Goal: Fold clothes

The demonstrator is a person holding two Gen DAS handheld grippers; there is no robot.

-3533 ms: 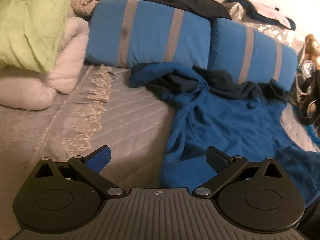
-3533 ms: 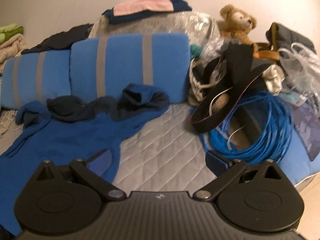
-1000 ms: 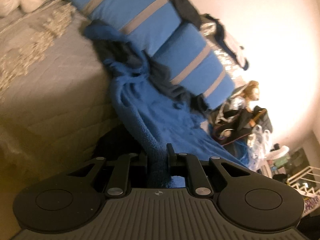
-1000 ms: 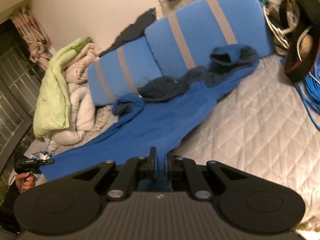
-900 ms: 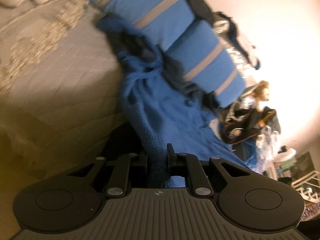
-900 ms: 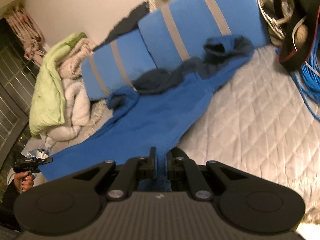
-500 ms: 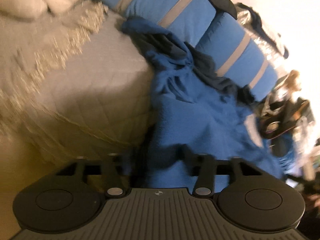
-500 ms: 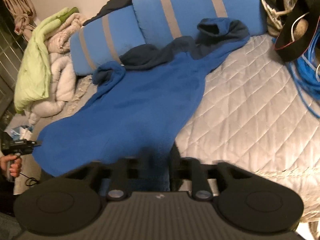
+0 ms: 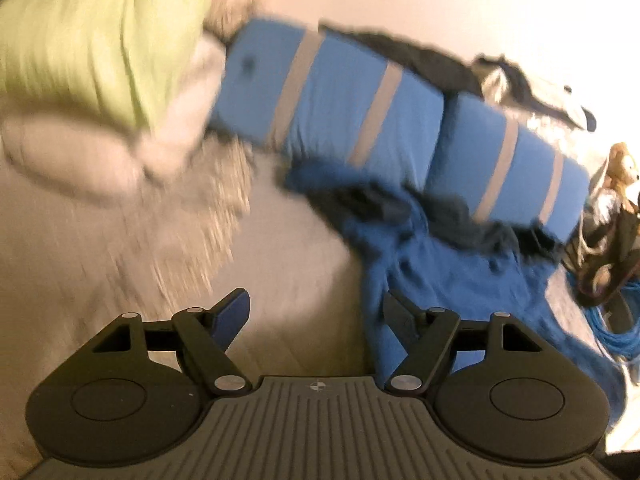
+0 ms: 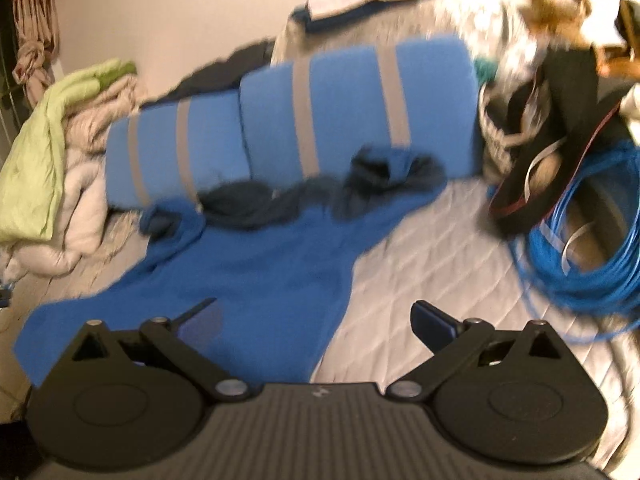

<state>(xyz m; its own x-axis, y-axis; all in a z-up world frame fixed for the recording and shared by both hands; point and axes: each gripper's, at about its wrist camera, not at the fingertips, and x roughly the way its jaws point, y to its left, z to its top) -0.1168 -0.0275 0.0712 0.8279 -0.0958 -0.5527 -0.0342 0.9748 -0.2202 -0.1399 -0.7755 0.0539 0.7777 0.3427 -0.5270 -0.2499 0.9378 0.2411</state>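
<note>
A blue fleece garment (image 10: 256, 276) with a dark collar lies spread flat on the grey quilted bed (image 10: 440, 264), its top end against the blue pillows. It also shows in the left wrist view (image 9: 452, 280). My left gripper (image 9: 316, 312) is open and empty, over the garment's left edge. My right gripper (image 10: 316, 320) is open and empty, over the garment's lower right edge. Both views are blurred.
Two blue pillows with grey stripes (image 10: 320, 120) line the back of the bed. A green and white pile of bedding (image 9: 100, 60) sits at the left. A coil of blue cable (image 10: 580, 248), a dark bag (image 10: 560, 120) and a teddy bear (image 10: 556, 4) crowd the right.
Both grippers were shut on the garment's lower edge one second ago. Now both have opened and let it go, and the garment lies spread out on the bed.
</note>
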